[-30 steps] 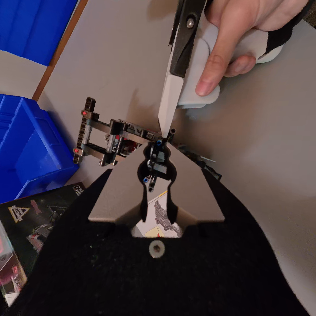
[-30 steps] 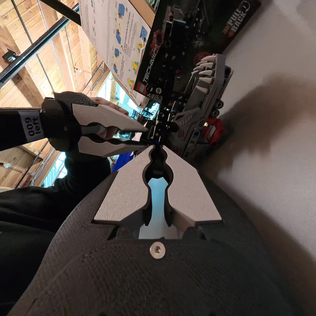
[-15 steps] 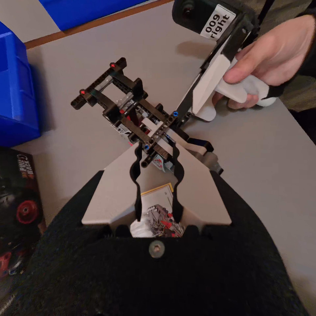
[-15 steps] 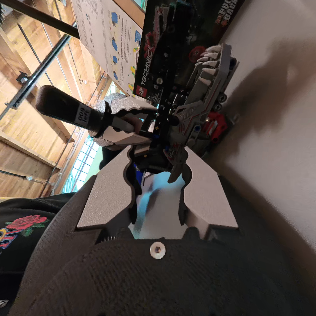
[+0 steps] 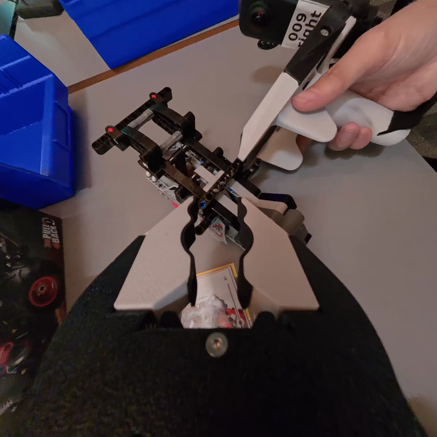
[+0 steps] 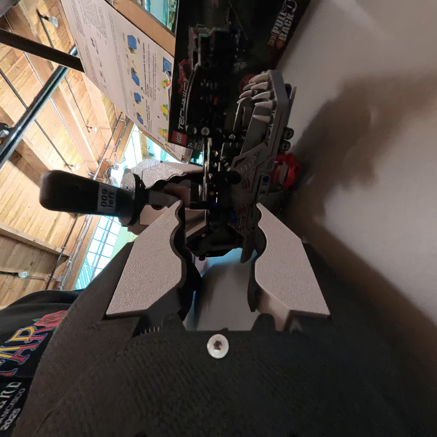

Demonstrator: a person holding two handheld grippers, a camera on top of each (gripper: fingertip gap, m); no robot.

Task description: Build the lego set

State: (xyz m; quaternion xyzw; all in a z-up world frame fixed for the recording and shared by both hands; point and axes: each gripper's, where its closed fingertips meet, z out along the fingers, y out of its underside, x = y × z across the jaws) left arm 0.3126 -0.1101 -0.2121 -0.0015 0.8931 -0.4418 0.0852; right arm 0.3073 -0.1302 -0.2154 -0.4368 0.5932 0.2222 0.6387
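Note:
The part-built lego model (image 5: 165,151), a black beam frame with red pins and grey panels, lies underside up on the grey table (image 5: 354,236). My left gripper (image 5: 215,203) is open, its fingers astride the model's near end, where a black beam carries a blue pin (image 5: 201,204). My right gripper (image 6: 218,205) is open wide, its jaws on either side of the same end of the model (image 6: 250,189). In the left wrist view the right gripper (image 5: 241,163) comes in from the upper right, held by a hand (image 5: 378,71), with its tip at the model.
Blue bins stand at the left (image 5: 30,142) and beyond the table's brown far edge (image 5: 142,28). The dark set box (image 5: 28,272) lies at lower left. A booklet (image 5: 222,281) and a bag of parts (image 5: 208,312) lie under my left gripper. Less than 4 cm separates the two grippers' tips.
Both grippers were shut at the model's end a second ago and are now open around it. The right one has widened further. The left view has swung round to look along the model.

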